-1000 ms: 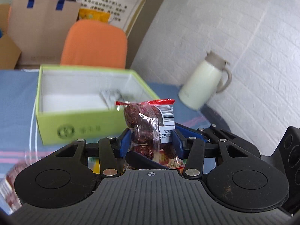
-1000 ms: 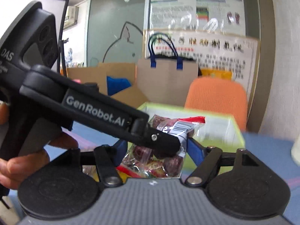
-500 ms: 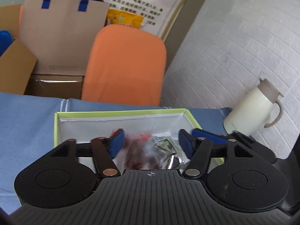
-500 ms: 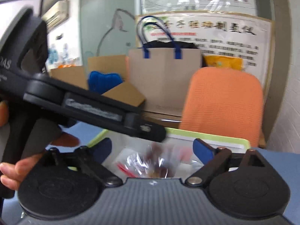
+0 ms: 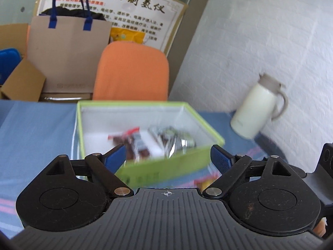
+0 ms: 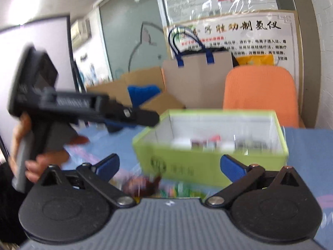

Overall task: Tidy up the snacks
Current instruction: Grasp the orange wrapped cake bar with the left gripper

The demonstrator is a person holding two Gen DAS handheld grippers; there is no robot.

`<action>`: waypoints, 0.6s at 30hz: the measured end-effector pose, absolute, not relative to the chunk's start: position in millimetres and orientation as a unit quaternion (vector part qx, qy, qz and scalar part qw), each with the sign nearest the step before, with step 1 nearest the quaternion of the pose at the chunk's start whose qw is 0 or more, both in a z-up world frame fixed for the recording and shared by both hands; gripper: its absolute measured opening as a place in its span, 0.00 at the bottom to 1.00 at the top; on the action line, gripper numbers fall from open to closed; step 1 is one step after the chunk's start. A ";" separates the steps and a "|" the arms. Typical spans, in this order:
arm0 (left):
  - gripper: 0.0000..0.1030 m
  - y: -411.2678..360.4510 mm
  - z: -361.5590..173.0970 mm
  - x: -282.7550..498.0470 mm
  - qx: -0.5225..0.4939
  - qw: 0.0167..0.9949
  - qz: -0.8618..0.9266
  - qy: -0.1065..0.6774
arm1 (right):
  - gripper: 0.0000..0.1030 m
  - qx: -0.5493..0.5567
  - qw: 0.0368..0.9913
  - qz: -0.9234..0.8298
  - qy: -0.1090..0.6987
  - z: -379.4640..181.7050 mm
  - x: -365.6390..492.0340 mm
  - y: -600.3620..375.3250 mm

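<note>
A lime-green box [image 5: 166,167] with a white inside stands on the blue tablecloth. In it lie a clear packet of dark red snacks [image 5: 133,143] and a silver foil packet [image 5: 177,139]. My left gripper [image 5: 168,156] is open and empty, just in front of the box. My right gripper [image 6: 169,165] is open and empty, near the box [image 6: 187,162] too. More snack packets [image 6: 145,184] lie on the cloth in front of the box. The left gripper also shows in the right wrist view [image 6: 133,117], held left of the box.
A white thermos jug [image 5: 257,112] stands right of the box by the brick wall. An orange chair [image 5: 131,73] stands behind the table. A paper bag [image 5: 66,52] and cardboard boxes [image 5: 22,81] are further back.
The left gripper carried the dark red snack packet over the box, opened and let it drop in, then drew back. The right gripper opened wider and also backed away from the box.
</note>
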State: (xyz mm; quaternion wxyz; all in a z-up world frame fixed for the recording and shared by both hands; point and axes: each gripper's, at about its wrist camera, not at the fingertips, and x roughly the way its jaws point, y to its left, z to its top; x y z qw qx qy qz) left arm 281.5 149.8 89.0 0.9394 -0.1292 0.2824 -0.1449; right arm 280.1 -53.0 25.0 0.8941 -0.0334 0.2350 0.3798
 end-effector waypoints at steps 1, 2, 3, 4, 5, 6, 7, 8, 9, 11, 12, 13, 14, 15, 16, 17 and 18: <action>0.75 147.9 85.6 271.3 -0.126 0.940 -0.142 0.284 | 1.00 -0.043 0.894 0.376 0.241 18.2 269.6 -52.6; 0.75 146.2 81.5 261.8 -0.124 0.939 -0.138 0.288 | 1.00 -0.053 0.894 0.369 0.248 11.4 259.0 -52.1; 0.75 144.3 77.3 251.1 -0.123 0.939 -0.134 0.293 | 1.00 -0.061 0.895 0.362 0.255 3.4 247.5 -54.6; 0.75 142.7 73.2 240.7 -0.126 0.938 -0.131 0.296 | 1.00 -0.065 0.898 0.353 0.256 -1.7 235.2 -57.9; 0.75 140.9 68.7 229.0 -0.131 0.936 -0.133 0.298 | 1.00 -0.067 0.902 0.343 0.252 -5.6 221.5 -62.8; 0.75 138.1 64.8 217.9 -0.135 0.934 -0.141 0.298 | 1.00 -0.069 0.905 0.337 0.251 -8.3 209.8 -68.1; 0.75 134.1 62.1 207.8 -0.141 0.932 -0.148 0.298 | 1.00 -0.075 0.906 0.332 0.252 -11.4 199.3 -72.4; 0.76 129.9 58.5 198.5 -0.153 0.928 -0.157 0.302 | 1.00 -0.083 0.907 0.325 0.255 -14.3 191.6 -77.1; 0.76 124.1 54.7 191.5 -0.165 0.921 -0.172 0.308 | 1.00 -0.091 0.909 0.314 0.259 -17.6 186.4 -81.6; 0.76 110.6 46.1 181.5 -0.195 0.903 -0.207 0.322 | 1.00 -0.099 0.911 0.292 0.274 -25.5 180.2 -92.3; 0.76 101.4 41.1 177.2 -0.209 0.892 -0.227 0.330 | 1.00 -0.099 0.911 0.283 0.282 -28.9 180.7 -97.1; 0.76 92.3 35.8 175.8 -0.223 0.882 -0.242 0.339 | 1.00 -0.097 0.912 0.277 0.286 -32.1 180.2 -101.2; 0.76 83.1 30.1 175.3 -0.234 0.873 -0.250 0.349 | 1.00 -0.095 0.913 0.275 0.287 -34.9 181.1 -104.1; 0.76 74.9 24.3 177.2 -0.243 0.865 -0.249 0.360 | 1.00 -0.092 0.914 0.272 0.287 -37.8 184.1 -106.9; 0.76 67.3 18.7 180.5 -0.249 0.861 -0.246 0.370 | 1.00 -0.088 0.915 0.268 0.288 -41.1 187.3 -107.1; 0.76 60.5 13.7 184.7 -0.251 0.858 -0.239 0.378 | 1.00 -0.083 0.914 0.271 0.290 -45.6 189.9 -106.8; 0.75 55.6 8.6 189.5 -0.251 0.857 -0.226 0.388 | 1.00 -0.077 0.909 0.278 0.299 -50.5 193.2 -105.6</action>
